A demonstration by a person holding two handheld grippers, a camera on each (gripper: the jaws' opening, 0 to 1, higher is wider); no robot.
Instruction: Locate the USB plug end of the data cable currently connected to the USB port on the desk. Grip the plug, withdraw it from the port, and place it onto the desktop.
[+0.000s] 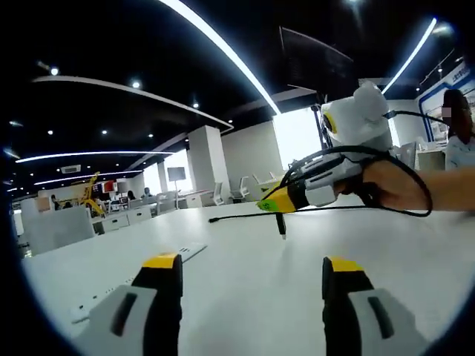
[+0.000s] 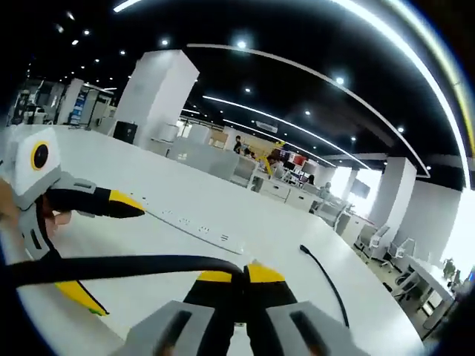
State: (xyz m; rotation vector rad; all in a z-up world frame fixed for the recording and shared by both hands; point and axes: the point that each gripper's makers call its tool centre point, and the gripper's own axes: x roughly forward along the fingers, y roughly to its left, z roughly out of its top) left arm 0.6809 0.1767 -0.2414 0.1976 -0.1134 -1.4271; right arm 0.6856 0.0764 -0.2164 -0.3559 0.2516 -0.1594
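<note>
My left gripper (image 1: 252,276), yellow-tipped grey claw, released, jaws wide apart, low over white desktop (image 1: 297,252). My right gripper (image 2: 239,276) clenched on thin black data cable (image 2: 133,265); in left gripper view right gripper (image 1: 272,203) sits lifted above desk, small black plug (image 1: 281,225) dangling from its tip, clear of surface. Cable's other end (image 2: 304,250) lies loose on desk. Long white port strip (image 2: 194,226) set in desktop, apart from plug, just past left gripper (image 2: 122,205) in right gripper view.

Cable (image 2: 326,278) lies on the desk (image 2: 267,245), right of the socket strip (image 2: 194,226)
</note>
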